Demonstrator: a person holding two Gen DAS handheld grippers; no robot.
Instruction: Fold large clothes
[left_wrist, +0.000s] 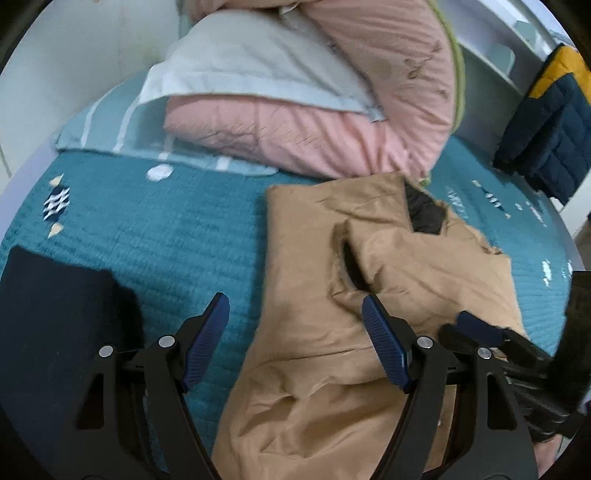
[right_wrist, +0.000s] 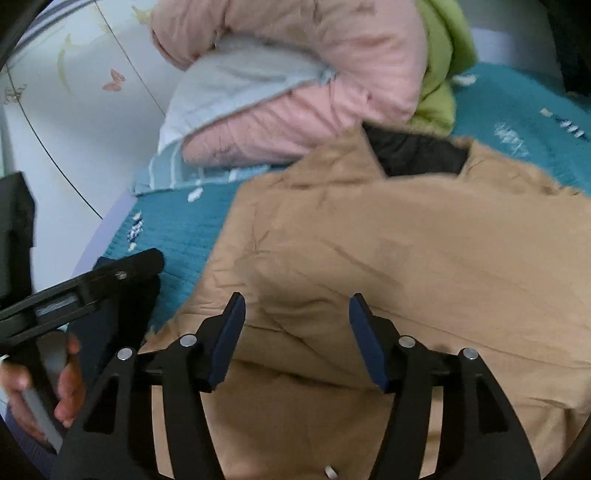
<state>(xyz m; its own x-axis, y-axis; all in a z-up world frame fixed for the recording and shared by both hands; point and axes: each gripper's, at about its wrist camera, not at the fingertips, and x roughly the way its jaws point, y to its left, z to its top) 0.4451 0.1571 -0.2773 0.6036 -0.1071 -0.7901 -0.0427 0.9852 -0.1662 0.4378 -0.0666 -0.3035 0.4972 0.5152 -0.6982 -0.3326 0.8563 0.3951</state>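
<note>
A tan jacket (left_wrist: 314, 266) with a black lining lies spread on the teal bedspread (left_wrist: 166, 229), one sleeve folded over its front. My left gripper (left_wrist: 295, 314) is open and empty, hovering over the jacket's left edge. The right gripper's body (left_wrist: 491, 336) shows at the right of the left wrist view. In the right wrist view the jacket (right_wrist: 388, 240) fills the middle, its black lining (right_wrist: 417, 151) at the collar. My right gripper (right_wrist: 296, 310) is open and empty just above the jacket's body. The left gripper's body (right_wrist: 85, 284) shows at the left, held by a hand.
A pink quilt (left_wrist: 332, 122) and a white pillow (left_wrist: 251, 62) are piled at the bed's head, with a green cloth (right_wrist: 439, 74) beside them. A dark garment (left_wrist: 55, 317) lies at the bed's left. A navy and yellow jacket (left_wrist: 546, 129) hangs at the right.
</note>
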